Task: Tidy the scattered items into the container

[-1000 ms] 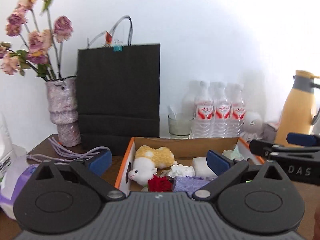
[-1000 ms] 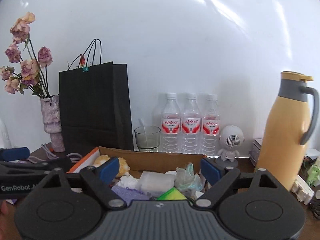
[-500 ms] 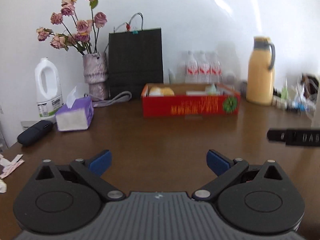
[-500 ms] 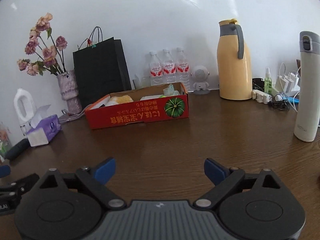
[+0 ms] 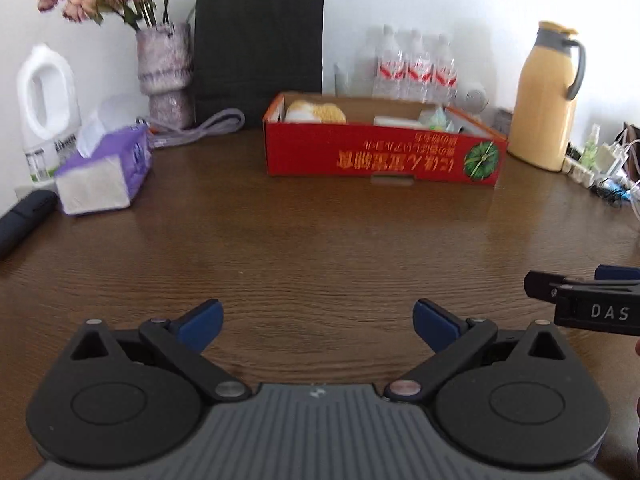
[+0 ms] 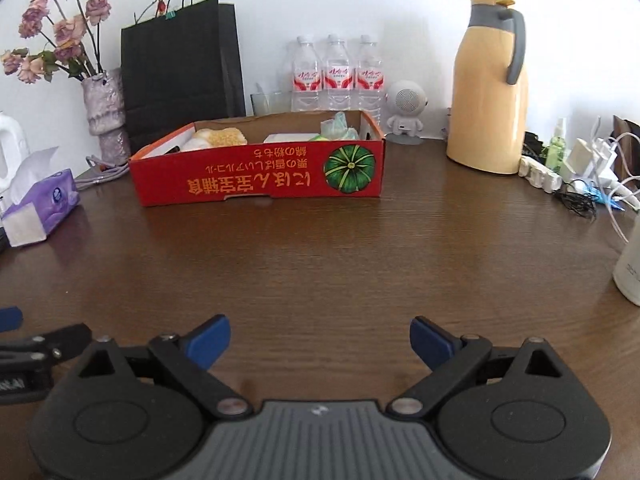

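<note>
Red cardboard box (image 6: 260, 174) holds plush toy (image 6: 218, 137) and white packet (image 6: 288, 138)

Left gripper (image 5: 316, 322): black linkage arms, blue pads, silver pivot screws, ribbed grey base at 6 o'clock. Right gripper (image 6: 320, 338) looks identical.

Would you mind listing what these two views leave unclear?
- Box contents: both views, the front wall hides all but the tops.
- Bottle: right wrist view, cut off by the right edge.
- Water bottles' labels: left wrist view, blurred.
- Dark object: left wrist view, cut by the left edge.
</note>
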A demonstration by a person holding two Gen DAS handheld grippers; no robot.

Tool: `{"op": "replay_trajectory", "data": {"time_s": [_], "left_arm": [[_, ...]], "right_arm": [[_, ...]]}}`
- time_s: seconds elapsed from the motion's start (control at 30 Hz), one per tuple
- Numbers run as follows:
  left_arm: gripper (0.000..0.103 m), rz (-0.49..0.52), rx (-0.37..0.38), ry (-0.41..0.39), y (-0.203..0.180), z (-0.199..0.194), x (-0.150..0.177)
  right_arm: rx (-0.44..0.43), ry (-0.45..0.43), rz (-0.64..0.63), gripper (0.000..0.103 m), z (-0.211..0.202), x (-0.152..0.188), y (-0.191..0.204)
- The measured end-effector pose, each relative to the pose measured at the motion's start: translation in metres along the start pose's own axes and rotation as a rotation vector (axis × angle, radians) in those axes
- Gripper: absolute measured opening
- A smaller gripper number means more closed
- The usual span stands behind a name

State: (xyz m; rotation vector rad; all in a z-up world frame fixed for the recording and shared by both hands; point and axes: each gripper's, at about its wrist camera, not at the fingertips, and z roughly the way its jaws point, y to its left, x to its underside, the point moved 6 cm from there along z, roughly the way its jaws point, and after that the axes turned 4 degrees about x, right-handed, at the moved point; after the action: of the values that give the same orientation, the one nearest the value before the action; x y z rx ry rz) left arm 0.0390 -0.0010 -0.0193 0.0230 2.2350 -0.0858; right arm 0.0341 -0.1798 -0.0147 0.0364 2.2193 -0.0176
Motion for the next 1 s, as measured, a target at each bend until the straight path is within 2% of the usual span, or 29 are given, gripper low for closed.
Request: {"op": "replay_trajectory", "data": {"time_s": [0.1, 0.23, 0.43, 1.0], "left_arm": [[0.103, 0.003, 0.002, 0.047, -0.001, 0.017, -0.001], [0.103, 0.022, -0.014, 0.058, -0.001, 0.026, 0.000], [0.103, 0.023, -0.013, 0.045, -0.001, 0.032, -0.002], [0.103, 0.024, -0.009, 0.038, -0.002, 0.034, -0.004]], "right_arm": [[0.001, 0.020, -0.027, 0.097, 0.014, -0.005, 0.004], [0.007, 0.034, -0.057, 0.098, 0.024, -0.003, 0.008], [-0.026, 0.058, -0.076, 0.103, 0.032, 0.000, 0.013], [-0.036, 0.056, -0.074, 0.103, 0.033, 0.001, 0.014]]}}
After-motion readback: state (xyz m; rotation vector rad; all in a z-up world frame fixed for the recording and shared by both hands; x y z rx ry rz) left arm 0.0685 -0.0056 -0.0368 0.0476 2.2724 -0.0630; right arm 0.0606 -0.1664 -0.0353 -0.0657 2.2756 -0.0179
